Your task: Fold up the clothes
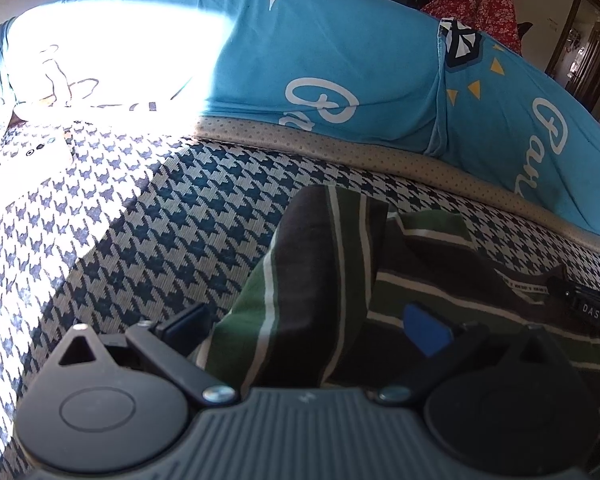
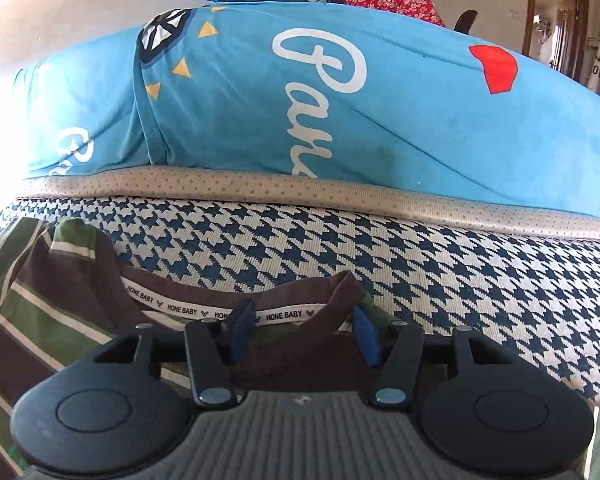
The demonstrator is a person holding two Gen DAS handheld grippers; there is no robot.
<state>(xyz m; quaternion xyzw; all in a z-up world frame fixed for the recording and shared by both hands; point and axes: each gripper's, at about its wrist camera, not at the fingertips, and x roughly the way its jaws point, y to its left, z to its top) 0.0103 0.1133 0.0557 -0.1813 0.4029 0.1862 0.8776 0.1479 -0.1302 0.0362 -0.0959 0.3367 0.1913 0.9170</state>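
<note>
Straddling the striped shirt (image 2: 60, 320) collar (image 2: 284, 300), right gripper (image 2: 302, 334) stands part-open, pads not pressing; left gripper (image 1: 304, 330) gapes wide over a sleeve fold.

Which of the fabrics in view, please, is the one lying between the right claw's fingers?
The green-and-brown striped shirt: its brown collar sits between the right claw. The blue pillow and houndstooth cover lie beyond.

Sun glare washes out the blue pillow (image 1: 340, 60) at my left view's upper left. The striped shirt (image 1: 320, 280) runs under my left gripper (image 1: 306, 328), its lower part hidden. The collar label (image 2: 284, 315) disappears behind my right fingers (image 2: 240, 330).
</note>
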